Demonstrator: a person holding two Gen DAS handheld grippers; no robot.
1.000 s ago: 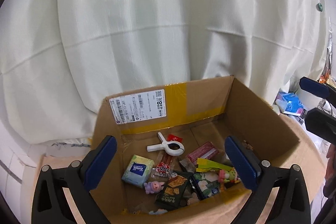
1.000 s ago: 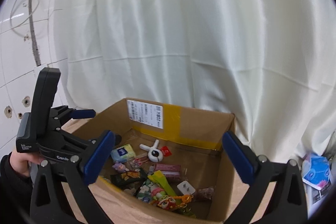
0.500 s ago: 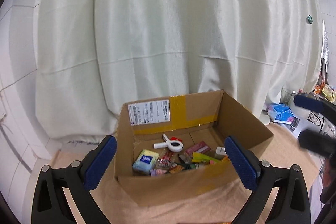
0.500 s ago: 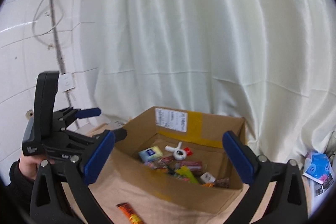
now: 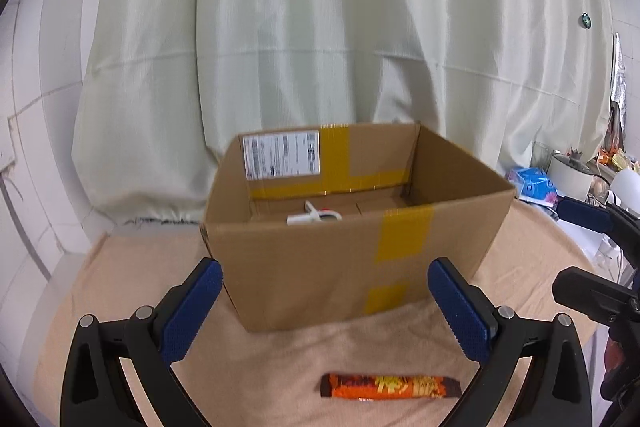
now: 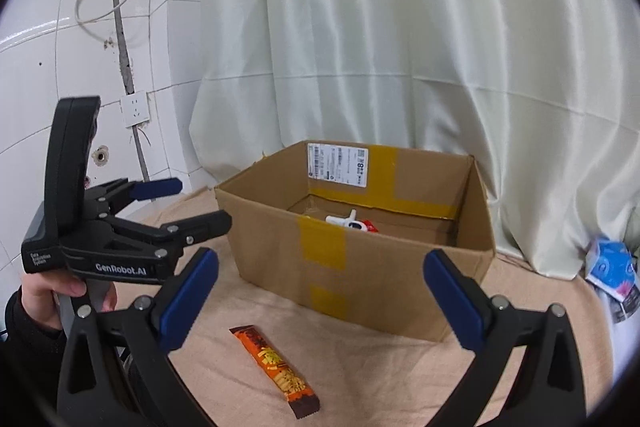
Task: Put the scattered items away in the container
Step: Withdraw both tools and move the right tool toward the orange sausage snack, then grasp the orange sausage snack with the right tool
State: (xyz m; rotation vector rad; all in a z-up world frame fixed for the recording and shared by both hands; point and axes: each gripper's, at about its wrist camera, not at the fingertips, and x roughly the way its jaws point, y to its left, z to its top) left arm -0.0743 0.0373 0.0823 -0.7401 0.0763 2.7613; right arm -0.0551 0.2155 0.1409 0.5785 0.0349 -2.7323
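Note:
An open cardboard box with yellow tape stands on a beige cloth; it also shows in the right wrist view. A white clip shows inside it, also in the right wrist view. An orange snack bar lies on the cloth in front of the box, also in the right wrist view. My left gripper is open and empty, above and just behind the bar. My right gripper is open and empty, right of the bar. The left gripper also shows in the right wrist view.
A white curtain hangs behind the box. A tiled wall with a socket and loose cable is at the left. A blue tissue pack and other clutter lie at the table's right edge.
Both grippers have pulled back and down from over the box. The box interior is now mostly hidden by its front wall, and the orange snack bar has come into view.

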